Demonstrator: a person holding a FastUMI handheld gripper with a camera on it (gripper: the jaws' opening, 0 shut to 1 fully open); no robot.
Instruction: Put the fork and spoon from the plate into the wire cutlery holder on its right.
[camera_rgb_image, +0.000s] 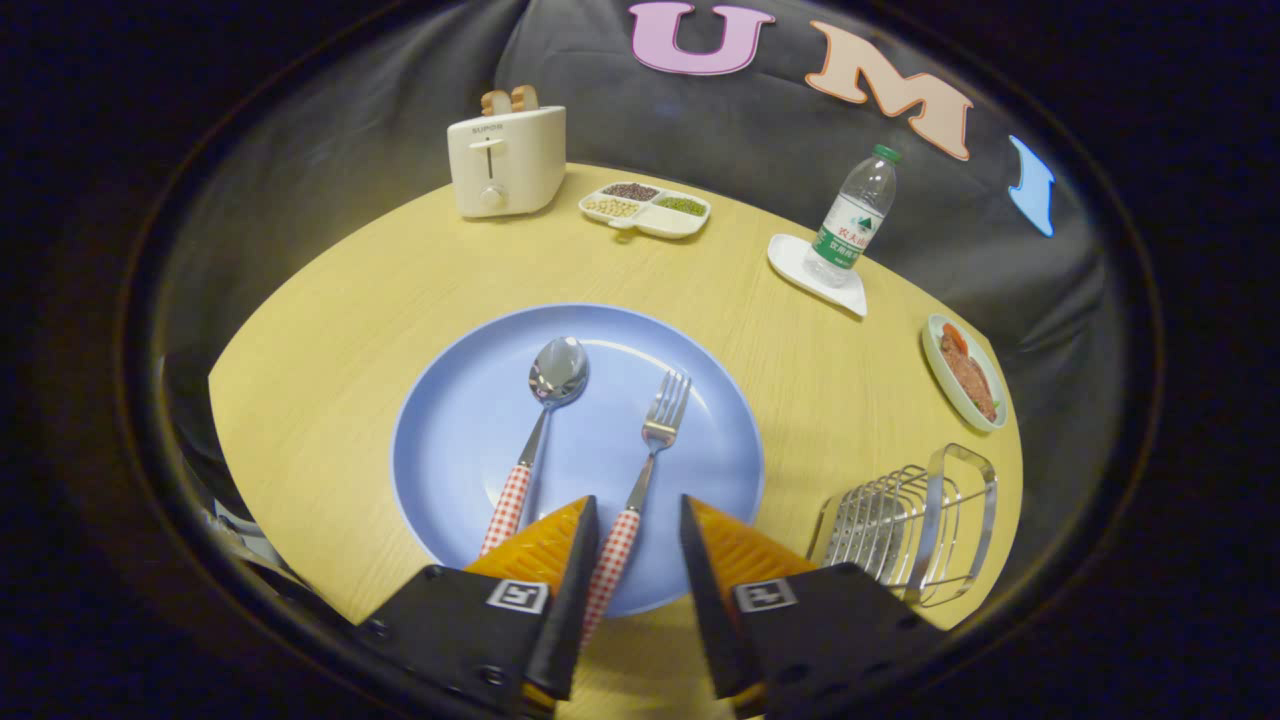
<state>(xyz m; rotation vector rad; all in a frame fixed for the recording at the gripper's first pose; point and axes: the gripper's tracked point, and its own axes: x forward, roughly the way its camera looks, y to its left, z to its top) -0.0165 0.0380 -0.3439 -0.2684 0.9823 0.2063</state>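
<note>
right, my gripper (640, 520) has its fingers spread around the fork (645, 470) handle on the plate (460, 420), probably not touching yet. i'd centre before pinching; spoon (540, 430) lies alongside, cutlery holder (915, 530) near the table's (330, 330) right edge.

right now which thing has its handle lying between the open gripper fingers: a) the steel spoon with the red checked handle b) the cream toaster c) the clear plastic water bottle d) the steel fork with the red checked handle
d: the fork's checked handle lies between the fingers of the open gripper; the spoon lies beside it on the blue plate.
</note>
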